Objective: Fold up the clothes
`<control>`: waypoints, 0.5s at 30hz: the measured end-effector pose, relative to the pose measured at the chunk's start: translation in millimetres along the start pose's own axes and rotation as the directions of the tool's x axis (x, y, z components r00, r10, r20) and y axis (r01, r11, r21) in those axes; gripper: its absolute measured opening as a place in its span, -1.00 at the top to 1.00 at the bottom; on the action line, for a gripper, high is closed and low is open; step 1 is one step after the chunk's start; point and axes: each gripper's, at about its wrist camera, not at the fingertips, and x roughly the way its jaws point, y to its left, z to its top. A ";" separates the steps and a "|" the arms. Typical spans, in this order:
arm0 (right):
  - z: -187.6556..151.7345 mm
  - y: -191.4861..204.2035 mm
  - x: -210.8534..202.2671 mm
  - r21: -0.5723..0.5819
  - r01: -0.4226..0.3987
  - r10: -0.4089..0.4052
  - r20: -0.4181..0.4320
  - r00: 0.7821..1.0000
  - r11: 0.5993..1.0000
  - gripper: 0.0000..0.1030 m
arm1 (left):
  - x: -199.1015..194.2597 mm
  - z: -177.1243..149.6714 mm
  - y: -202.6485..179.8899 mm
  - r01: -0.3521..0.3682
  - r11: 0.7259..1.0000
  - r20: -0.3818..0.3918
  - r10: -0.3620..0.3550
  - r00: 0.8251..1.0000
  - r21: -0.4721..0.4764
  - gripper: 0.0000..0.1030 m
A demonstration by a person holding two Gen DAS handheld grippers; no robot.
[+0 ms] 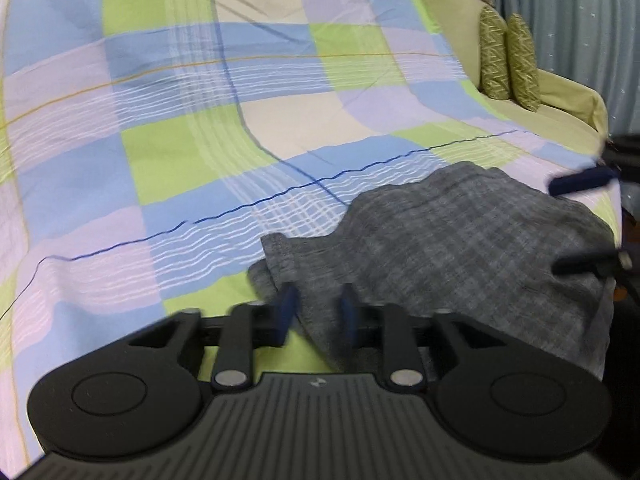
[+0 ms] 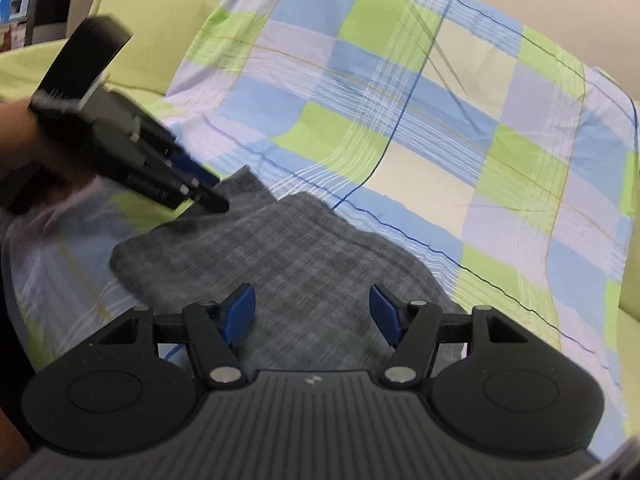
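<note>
Basically the grey garment (image 2: 280,256), soft, limp & light, lies bunched on the checked sheet (image 1: 160,120); left gripper (image 1: 318,308) pinches its near edge, right gripper (image 2: 312,312) hovers spread apart above it, so grab hems/corners.

Motion blur smears the left gripper (image 2: 200,192); the grey garment's (image 1: 460,248) near edge hides under gripper bodies; the sheet (image 1: 160,120) runs off-frame.

No legible text, numbers or brand names appear in either view. The only mark is a small pale emblem, too small to read, at the top centre of each ribbed gripper housing: left gripper (image 1: 319,381), right gripper (image 2: 311,380).
</note>
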 end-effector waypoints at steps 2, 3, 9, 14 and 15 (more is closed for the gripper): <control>6.8 -7.9 3.9 0.023 -0.009 0.008 0.007 1.000 1.000 -0.16 | -5.3 -3.5 -10.9 0.023 0.999 0.039 -0.024 0.999 0.039 1.00; 11.6 -10.2 6.3 0.024 -0.013 0.013 0.012 1.000 1.000 -0.15 | -6.6 -4.0 -14.4 0.031 0.998 0.049 -0.033 0.998 0.050 1.00; 44.3 -3.3 30.6 -0.156 -0.107 0.112 0.023 0.993 0.982 -0.15 | -15.8 -14.0 -31.1 -0.038 0.992 0.083 0.028 0.996 0.119 0.97; 66.9 24.0 53.9 -0.383 -0.114 0.127 0.008 0.992 0.917 -0.16 | -18.5 -9.9 -3.6 -0.051 0.998 0.070 0.053 0.996 -0.022 0.45; 69.0 27.4 56.1 -0.396 -0.112 0.126 0.009 0.992 0.911 -0.16 | -17.0 -9.0 0.0 -0.040 0.998 0.064 0.042 0.997 -0.039 0.38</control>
